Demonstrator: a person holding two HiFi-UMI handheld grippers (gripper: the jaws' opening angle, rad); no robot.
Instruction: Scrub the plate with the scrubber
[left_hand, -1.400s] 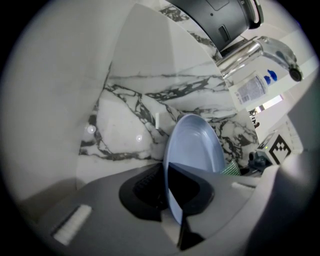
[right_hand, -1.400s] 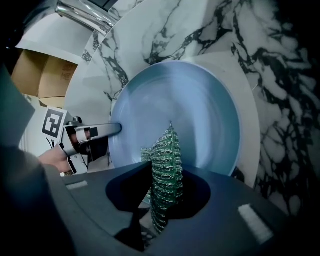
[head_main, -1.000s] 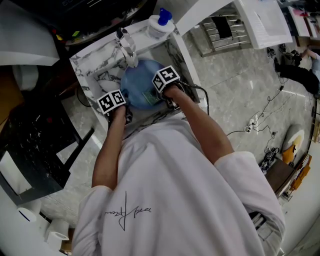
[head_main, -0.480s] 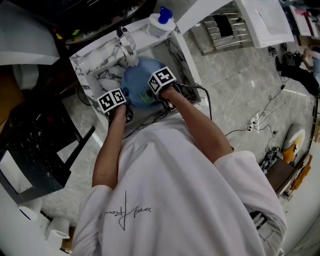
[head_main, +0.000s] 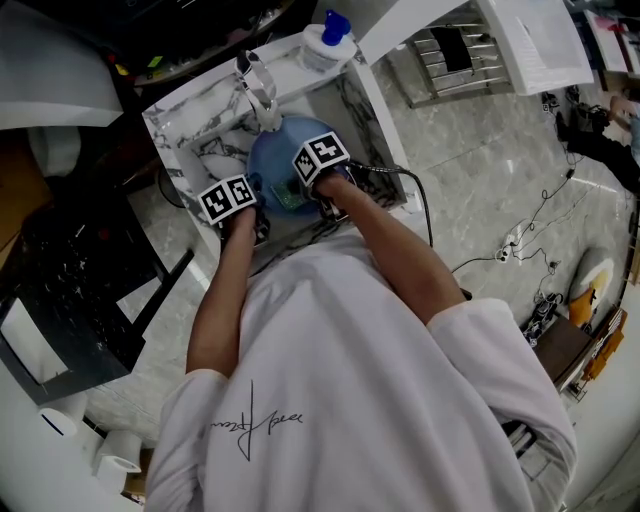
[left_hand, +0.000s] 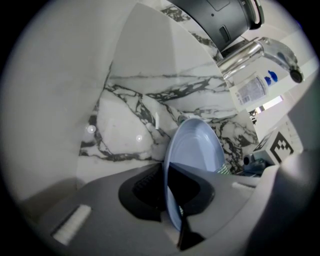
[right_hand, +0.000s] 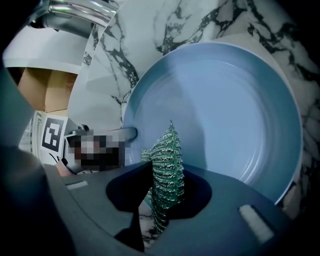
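A round blue plate (head_main: 280, 160) stands tilted in the marble sink (head_main: 190, 130). My left gripper (head_main: 238, 212) is shut on the plate's near-left rim; in the left gripper view the plate (left_hand: 195, 147) runs edge-on between the jaws of that gripper (left_hand: 170, 200). My right gripper (head_main: 318, 178) is over the plate's right half, shut on a green mesh scrubber (right_hand: 167, 165). In the right gripper view the scrubber sticks up from the right gripper (right_hand: 162, 200) against the lower left of the plate's face (right_hand: 225, 110).
A chrome faucet (head_main: 258, 88) arches over the sink's back edge, with a white bottle with a blue cap (head_main: 325, 40) beside it. Marble sink walls (left_hand: 145, 100) close in on the plate. A black cable (head_main: 415, 195) trails right from the right gripper.
My right gripper has slid a little leftward across the plate's face with the scrubber. The left gripper and the plate have stayed where they were.
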